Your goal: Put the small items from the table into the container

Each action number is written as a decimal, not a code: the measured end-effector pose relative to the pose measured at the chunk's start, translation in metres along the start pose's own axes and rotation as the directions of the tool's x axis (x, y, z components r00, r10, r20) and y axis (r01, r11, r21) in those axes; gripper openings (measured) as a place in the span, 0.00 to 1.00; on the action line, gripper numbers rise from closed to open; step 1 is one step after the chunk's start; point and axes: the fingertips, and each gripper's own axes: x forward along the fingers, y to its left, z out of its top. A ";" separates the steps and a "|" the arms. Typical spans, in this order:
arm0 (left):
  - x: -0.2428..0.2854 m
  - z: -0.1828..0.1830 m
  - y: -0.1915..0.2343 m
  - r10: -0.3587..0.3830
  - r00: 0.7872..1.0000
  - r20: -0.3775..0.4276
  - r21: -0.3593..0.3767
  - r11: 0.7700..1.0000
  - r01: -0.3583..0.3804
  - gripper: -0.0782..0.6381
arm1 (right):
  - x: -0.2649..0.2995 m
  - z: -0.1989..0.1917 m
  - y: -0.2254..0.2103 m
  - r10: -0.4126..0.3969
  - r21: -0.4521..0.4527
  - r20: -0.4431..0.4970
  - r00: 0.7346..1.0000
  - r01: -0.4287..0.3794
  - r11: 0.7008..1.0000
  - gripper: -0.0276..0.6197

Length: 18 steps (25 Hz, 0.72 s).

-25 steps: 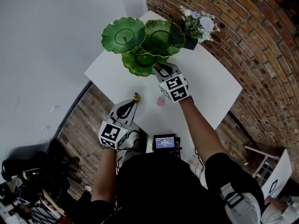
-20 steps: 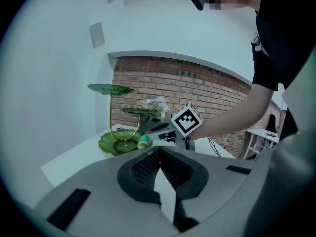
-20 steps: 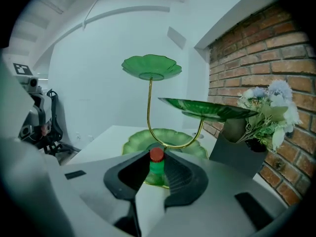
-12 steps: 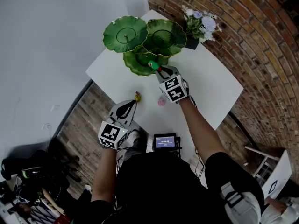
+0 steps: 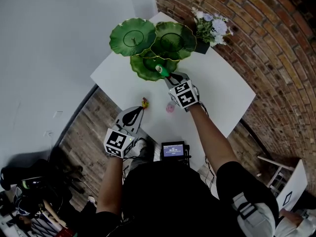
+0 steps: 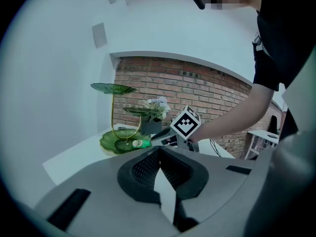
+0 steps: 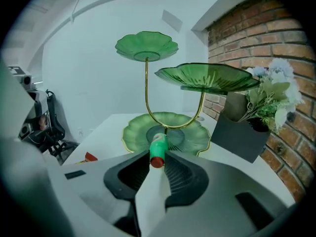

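Observation:
A small green bottle with a red cap (image 7: 157, 150) sits between the jaws of my right gripper (image 7: 157, 158), which is shut on it. In the head view the bottle (image 5: 160, 69) hangs over the near rim of the lowest green leaf plate (image 5: 143, 66) of a three-tier stand. My left gripper (image 5: 139, 109) is shut and empty at the table's near left edge; in its own view the jaws (image 6: 159, 150) meet. A small yellow-red item (image 5: 144, 102) lies just beyond it, and a pink item (image 5: 170, 107) lies under my right wrist.
The stand's two upper plates (image 5: 132, 35) (image 5: 173, 39) overhang the lowest one on gold wire arms (image 7: 146, 90). A dark pot of pale flowers (image 5: 210, 28) stands at the back right by the brick wall. A small screen device (image 5: 173, 150) sits at the table's near edge.
My right gripper has sunk with the green bottle, bringing it lower over the bottom plate. The left gripper has stayed where it was.

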 end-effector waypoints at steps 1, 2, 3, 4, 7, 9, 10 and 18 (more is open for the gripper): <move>0.000 0.001 -0.001 -0.001 1.000 0.002 -0.003 1.000 0.001 0.12 | -0.002 -0.001 0.000 0.003 0.005 -0.006 1.000 -0.003 1.000 0.19; 0.000 0.001 -0.002 -0.003 1.000 0.003 -0.006 1.000 0.003 0.12 | -0.004 -0.003 0.000 0.006 0.008 -0.012 1.000 -0.006 1.000 0.19; 0.000 0.001 -0.002 -0.004 1.000 0.004 -0.008 1.000 0.004 0.12 | -0.006 -0.004 0.000 0.006 0.009 -0.016 1.000 -0.006 1.000 0.19; -0.001 0.001 -0.002 -0.004 1.000 0.005 -0.009 1.000 0.004 0.12 | -0.008 -0.004 0.000 0.005 0.010 -0.016 1.000 -0.005 1.000 0.19; -0.003 0.001 -0.002 -0.005 1.000 0.008 -0.003 1.000 0.005 0.12 | -0.015 -0.004 0.001 0.004 0.018 -0.006 1.000 -0.004 1.000 0.19; -0.003 0.002 -0.002 -0.008 1.000 0.012 0.001 1.000 0.008 0.12 | -0.022 -0.005 0.003 0.000 0.033 0.004 1.000 0.000 0.999 0.19; -0.003 0.002 -0.003 -0.010 1.000 0.014 0.003 1.000 0.010 0.12 | -0.026 -0.005 0.004 -0.001 0.042 0.012 1.000 0.000 0.999 0.19; -0.005 0.005 -0.011 -0.036 0.999 0.040 0.007 0.999 0.036 0.12 | -0.063 -0.002 0.028 0.018 0.077 0.069 0.997 -0.024 0.997 0.19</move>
